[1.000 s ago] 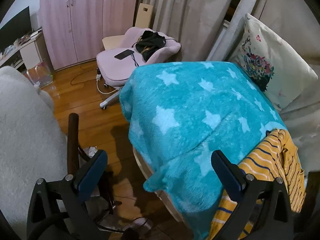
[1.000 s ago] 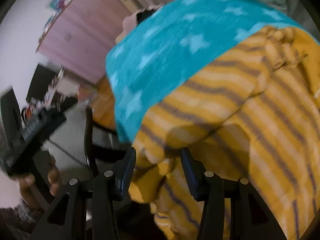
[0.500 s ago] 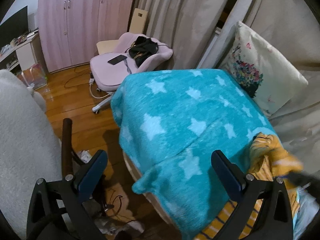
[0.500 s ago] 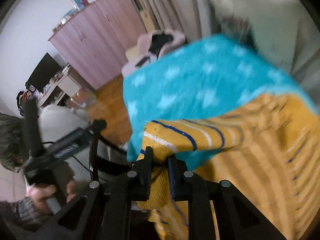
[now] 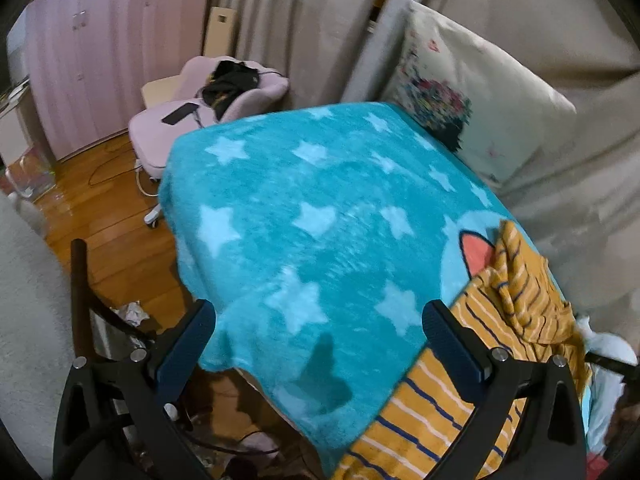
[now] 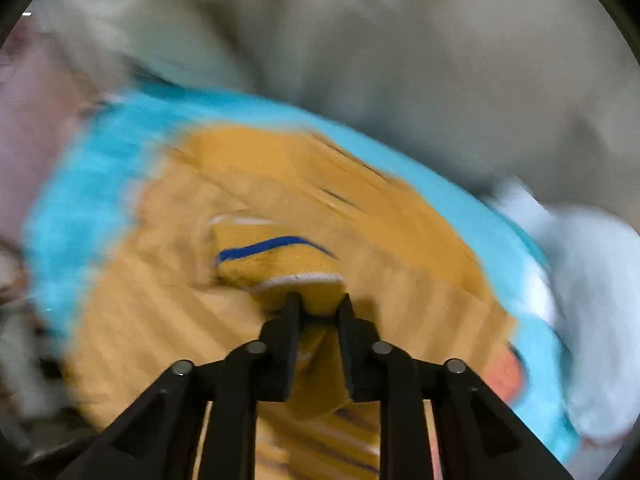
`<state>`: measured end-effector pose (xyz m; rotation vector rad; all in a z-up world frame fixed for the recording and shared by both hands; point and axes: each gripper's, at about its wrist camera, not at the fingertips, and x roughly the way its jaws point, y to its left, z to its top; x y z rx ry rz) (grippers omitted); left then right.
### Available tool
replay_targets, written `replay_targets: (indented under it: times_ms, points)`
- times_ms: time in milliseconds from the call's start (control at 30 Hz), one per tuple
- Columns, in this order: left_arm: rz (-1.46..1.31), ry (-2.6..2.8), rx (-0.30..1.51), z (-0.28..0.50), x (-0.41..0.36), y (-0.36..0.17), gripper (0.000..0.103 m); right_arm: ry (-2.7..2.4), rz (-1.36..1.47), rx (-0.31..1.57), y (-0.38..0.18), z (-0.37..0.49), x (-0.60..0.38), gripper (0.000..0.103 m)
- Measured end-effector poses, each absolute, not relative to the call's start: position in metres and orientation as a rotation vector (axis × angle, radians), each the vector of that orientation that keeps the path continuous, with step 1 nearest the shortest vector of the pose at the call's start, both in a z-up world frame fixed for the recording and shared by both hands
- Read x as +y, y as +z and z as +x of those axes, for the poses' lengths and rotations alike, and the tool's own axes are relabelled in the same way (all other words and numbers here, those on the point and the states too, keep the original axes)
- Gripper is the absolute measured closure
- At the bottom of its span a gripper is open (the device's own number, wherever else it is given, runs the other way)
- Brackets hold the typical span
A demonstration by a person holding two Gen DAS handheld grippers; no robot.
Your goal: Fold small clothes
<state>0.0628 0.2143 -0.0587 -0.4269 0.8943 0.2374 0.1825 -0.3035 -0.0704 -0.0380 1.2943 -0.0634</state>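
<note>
While the left gripper (image 5: pixel 318 338) gapes empty, the right gripper (image 6: pixel 319 304), jaws just eased slightly, pinches the striped shirt (image 6: pixel 280 256).

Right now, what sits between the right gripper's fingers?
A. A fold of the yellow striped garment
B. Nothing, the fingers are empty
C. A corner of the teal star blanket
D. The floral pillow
A. In the right wrist view the right gripper is clamped on a fold of the yellow striped garment, which lies on the teal star blanket.
</note>
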Motion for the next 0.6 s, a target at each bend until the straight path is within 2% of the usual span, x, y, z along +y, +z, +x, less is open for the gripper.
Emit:
replay_targets:
  times_ms: [100,167,233,400,600]
  points:
    - [-0.391,0.220,0.898,0.066,0.202,-0.059,0.000,-0.146,0.019,1.296,-0.076,0.173,-0.320,0.080]
    - [-0.380,0.207,0.913,0.069,0.196,-0.064,0.000,-0.130,0.073,1.214,-0.056,0.171,-0.316,0.057]
    - [-0.380,0.194,0.932,0.071,0.191,-0.069,0.000,-0.083,0.072,1.148,-0.039,0.178,-0.300,0.047]
    - [-0.358,0.158,0.956,0.076,0.181,-0.076,0.000,0.166,0.094,1.129,-0.037,0.231,-0.235,0.045]
    - [-0.326,0.137,0.954,0.079,0.186,-0.078,0.000,0.278,-0.063,1.186,-0.083,0.317,-0.130,0.045]
